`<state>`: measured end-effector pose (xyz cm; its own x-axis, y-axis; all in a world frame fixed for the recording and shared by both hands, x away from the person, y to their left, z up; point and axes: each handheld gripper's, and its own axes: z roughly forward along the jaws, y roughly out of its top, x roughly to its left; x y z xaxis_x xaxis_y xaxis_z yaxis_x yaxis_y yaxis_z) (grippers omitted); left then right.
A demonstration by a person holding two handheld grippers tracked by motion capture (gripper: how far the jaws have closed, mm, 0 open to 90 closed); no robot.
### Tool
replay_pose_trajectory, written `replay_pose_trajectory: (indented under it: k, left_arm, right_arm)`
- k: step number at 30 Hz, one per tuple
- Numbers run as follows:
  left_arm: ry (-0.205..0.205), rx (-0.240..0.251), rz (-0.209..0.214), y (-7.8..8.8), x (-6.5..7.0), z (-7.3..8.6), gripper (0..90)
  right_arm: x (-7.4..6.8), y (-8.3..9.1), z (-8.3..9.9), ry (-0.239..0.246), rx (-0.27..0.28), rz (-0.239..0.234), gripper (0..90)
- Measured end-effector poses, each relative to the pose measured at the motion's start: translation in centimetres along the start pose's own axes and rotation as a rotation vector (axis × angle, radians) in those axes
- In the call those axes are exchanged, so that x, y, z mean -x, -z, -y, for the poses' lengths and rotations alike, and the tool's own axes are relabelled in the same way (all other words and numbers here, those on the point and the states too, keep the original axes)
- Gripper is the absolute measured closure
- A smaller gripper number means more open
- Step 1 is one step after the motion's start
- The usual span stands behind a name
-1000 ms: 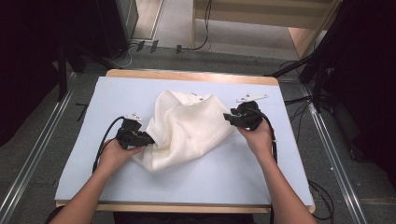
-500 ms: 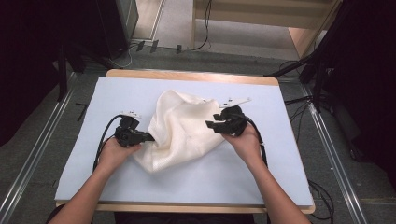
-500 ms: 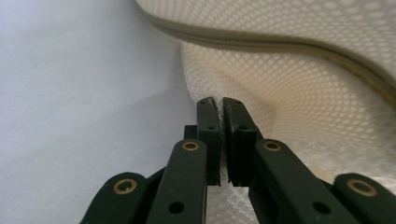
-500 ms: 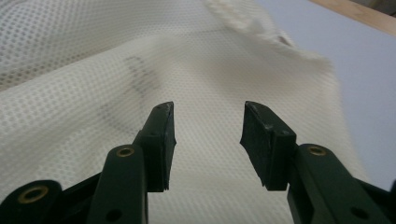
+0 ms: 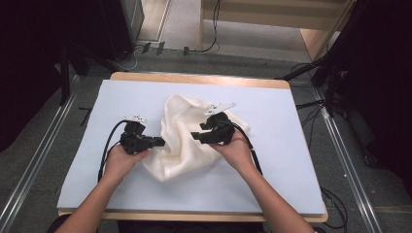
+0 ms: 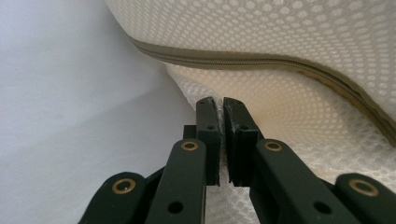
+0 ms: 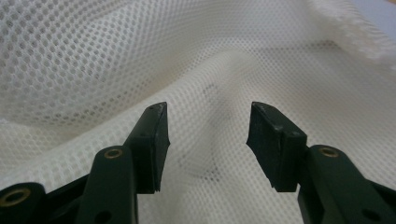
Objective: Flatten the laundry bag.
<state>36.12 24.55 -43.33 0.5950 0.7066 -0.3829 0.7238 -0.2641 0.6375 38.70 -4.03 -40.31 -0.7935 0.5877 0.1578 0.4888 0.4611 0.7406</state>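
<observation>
Left claw (image 6: 223, 140) pinches my mesh laundry bag (image 5: 187, 141) at its left edge, mid-surface (image 5: 272, 184); right claw (image 7: 208, 140), jaws just widened and holding nothing, hovers over the bag's middle. Risk: thin mesh may slip from the pinch, or the zipper (image 6: 261, 63) snag. No legible labels or writing.

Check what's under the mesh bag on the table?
The mesh bag lies crumpled on the pale blue table cover, which shows all round it. Whatever lies beneath or inside its folds is covered.
</observation>
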Motion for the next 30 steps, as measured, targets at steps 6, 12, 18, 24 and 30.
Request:
replay_pose_trajectory:
  k: [6,12,18,24,30]
  left_arm:
    - [-0.013,-0.008,-0.010,-0.1,0.4,0.2,86.4]
    - [-0.006,0.001,-0.004,0.1,0.5,0.3,86.4]
    - [-0.015,-0.015,-0.011,0.0,0.4,0.2,86.7]
    - [0.015,-0.015,-0.041,0.5,-0.4,0.2,87.7]
    - [0.060,0.012,-0.080,1.8,-2.2,0.3,88.1]
  right_arm:
    - [-1.1,-1.3,-0.6,-0.005,-0.013,-0.040,42.3]
    - [-2.4,-2.6,-0.9,0.014,-0.052,-0.060,36.8]
    - [-1.8,-3.6,-0.1,-0.001,-0.116,-0.075,75.8]
    - [-1.1,-2.1,0.2,0.015,-0.099,-0.032,84.8]
    - [-0.3,1.3,0.5,0.004,-0.023,-0.005,84.8]
